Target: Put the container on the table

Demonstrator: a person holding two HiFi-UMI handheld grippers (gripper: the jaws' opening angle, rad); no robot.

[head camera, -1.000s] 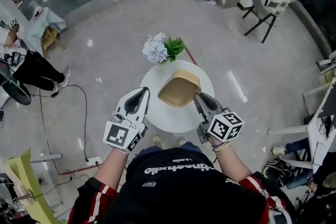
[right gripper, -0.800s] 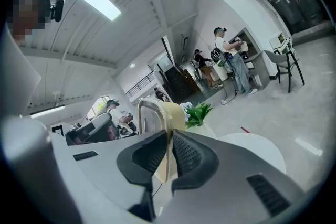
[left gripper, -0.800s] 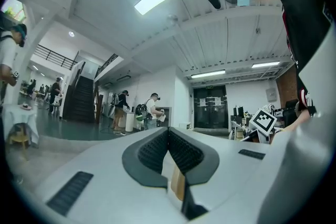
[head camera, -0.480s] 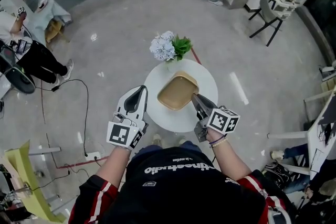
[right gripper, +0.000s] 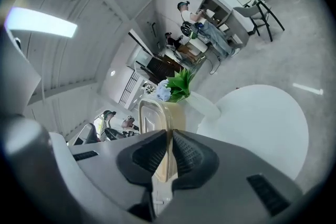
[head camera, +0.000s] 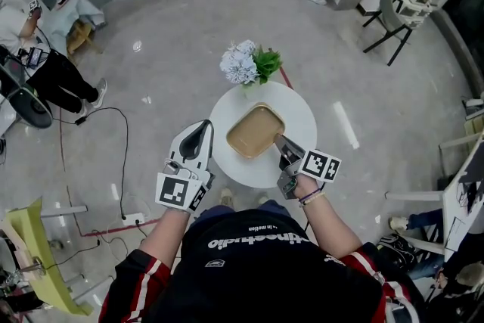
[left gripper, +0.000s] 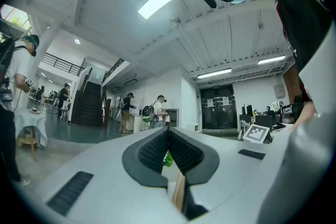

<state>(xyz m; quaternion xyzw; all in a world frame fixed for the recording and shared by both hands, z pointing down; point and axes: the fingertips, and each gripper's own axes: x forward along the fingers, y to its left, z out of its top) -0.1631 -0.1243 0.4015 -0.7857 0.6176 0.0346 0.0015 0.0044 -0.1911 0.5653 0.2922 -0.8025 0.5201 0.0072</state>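
Note:
A tan, shallow container (head camera: 255, 131) lies over the middle of the round white table (head camera: 296, 111), close to the tabletop; whether it touches cannot be told. My right gripper (head camera: 279, 143) is shut on its near right rim. In the right gripper view the container (right gripper: 156, 115) stands edge-on between the jaws of that gripper (right gripper: 169, 138), with the table (right gripper: 262, 123) to the right. My left gripper (head camera: 203, 126) hovers at the table's left edge, apart from the container. In the left gripper view its jaws (left gripper: 168, 139) are shut with nothing in them.
A vase of white flowers and green leaves (head camera: 248, 63) stands at the table's far edge, just behind the container. Cables (head camera: 121, 163) run over the grey floor at left. A folding chair (head camera: 393, 7) and several people are farther off.
The right gripper has brought the container down from a tilted, raised pose to lie nearly flat over the table. The left gripper has barely moved.

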